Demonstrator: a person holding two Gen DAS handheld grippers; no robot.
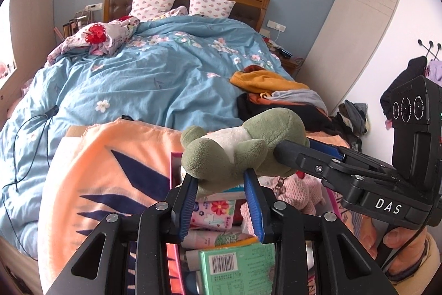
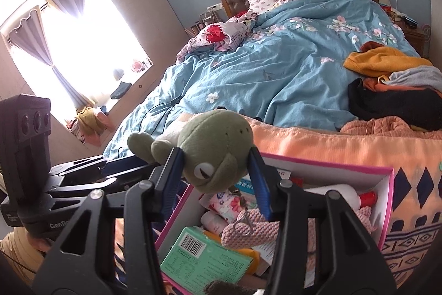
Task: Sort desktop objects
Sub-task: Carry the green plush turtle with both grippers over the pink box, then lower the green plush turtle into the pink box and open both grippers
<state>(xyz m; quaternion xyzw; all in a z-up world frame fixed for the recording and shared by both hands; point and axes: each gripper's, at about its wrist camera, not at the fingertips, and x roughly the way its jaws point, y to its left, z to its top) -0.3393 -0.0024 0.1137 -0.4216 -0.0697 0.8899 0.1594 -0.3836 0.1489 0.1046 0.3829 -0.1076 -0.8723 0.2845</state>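
Blue-padded fingers of the left gripper [image 1: 222, 180] pinched the rear end of a green plush frog [image 1: 243, 145], while the right gripper [image 2: 214, 163] clamped its head from the other side. Held between the two, the toy hung above a pink-rimmed box [image 2: 326, 166] crammed with a green carton [image 2: 204, 256], a pink knitted toy [image 2: 254, 228] and bottles. That box sat on an orange patterned blanket [image 1: 110, 162] at the foot of a bed with a blue floral duvet [image 1: 154, 73].
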